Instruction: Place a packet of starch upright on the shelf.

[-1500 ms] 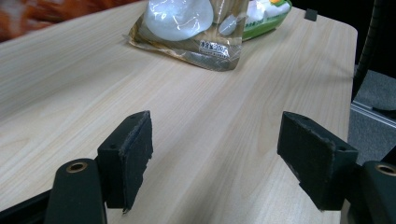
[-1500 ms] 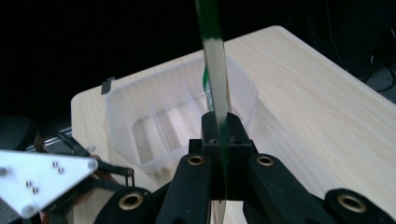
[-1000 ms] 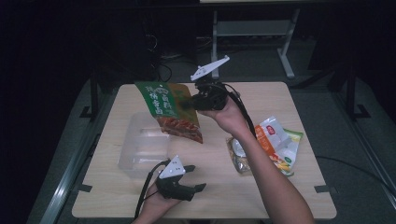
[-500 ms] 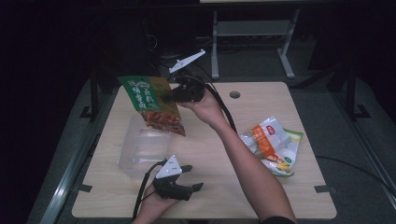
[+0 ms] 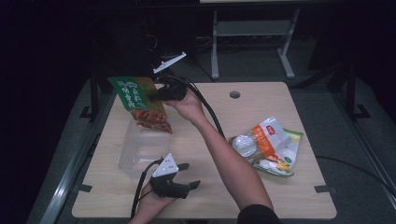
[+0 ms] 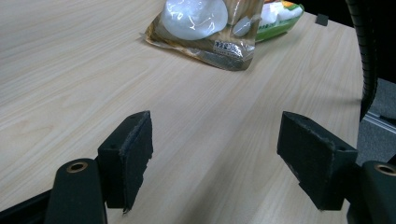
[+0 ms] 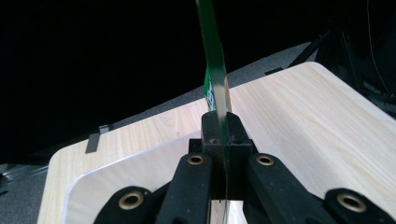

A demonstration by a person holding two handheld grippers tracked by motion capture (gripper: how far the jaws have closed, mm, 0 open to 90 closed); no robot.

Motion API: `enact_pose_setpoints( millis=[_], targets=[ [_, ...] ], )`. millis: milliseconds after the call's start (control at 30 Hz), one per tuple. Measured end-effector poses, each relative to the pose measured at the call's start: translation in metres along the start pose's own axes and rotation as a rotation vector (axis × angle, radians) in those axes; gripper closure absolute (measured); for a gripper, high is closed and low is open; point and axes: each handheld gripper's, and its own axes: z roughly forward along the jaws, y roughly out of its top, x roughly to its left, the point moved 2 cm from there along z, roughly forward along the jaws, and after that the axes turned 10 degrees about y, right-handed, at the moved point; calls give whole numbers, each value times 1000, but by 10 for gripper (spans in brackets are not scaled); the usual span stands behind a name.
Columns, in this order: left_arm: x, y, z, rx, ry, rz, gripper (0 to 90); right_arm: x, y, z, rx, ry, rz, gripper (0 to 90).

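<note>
1. The right gripper [image 5: 156, 95] pinches a green snack bag [image 5: 140, 105] by its edge, holding it in the upper left of the frame above a clear plastic bin [image 5: 140, 151]
2. The left gripper [image 5: 187, 175], jaws spread and empty, rests low on the wooden table [image 5: 261, 98]
3. Other snack packets [image 5: 266, 147] lie at centre right
</note>
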Motion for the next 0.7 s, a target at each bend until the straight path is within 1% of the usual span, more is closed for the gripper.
enact_pose_setpoints(
  millis=[33, 167, 200, 233, 267, 333, 400, 500, 567, 600, 700],
  targets=[
    [0, 0, 0, 4, -1, -1, 264, -2, -2, 3, -3, 0, 10, 899],
    [-1, 0, 1, -2, -6, -25, 264, -12, -14, 13, -9, 5, 46, 899],
    [-1, -1, 1, 5, -9, -22, 264, -14, -18, 15, -10, 4, 55, 899],
    [-1, -1, 1, 11, -9, -14, 264, -15, -20, 17, -10, -4, 53, 899],
    [-1, -1, 1, 12, -11, -16, 264, -17, -23, 18, -14, -1, 53, 898],
    [-2, -1, 2, 8, -10, -14, 264, -21, -30, 21, -4, 0, 62, 899],
    [-2, -1, 2, 3, -13, -23, 264, -25, -37, 25, 7, -2, 69, 898],
    [-2, -1, 2, 5, -12, -22, 264, -30, -44, 22, -15, 0, 86, 898],
    [-2, -1, 3, 5, -14, -23, 264, -32, -47, 20, -14, -18, 90, 897],
    [-2, -1, 3, 7, -13, -20, 264, -33, -48, 18, -20, -13, 94, 897],
    [-2, -1, 4, 10, -13, -20, 264, -34, -49, 17, -13, -26, 89, 894]
  ],
)
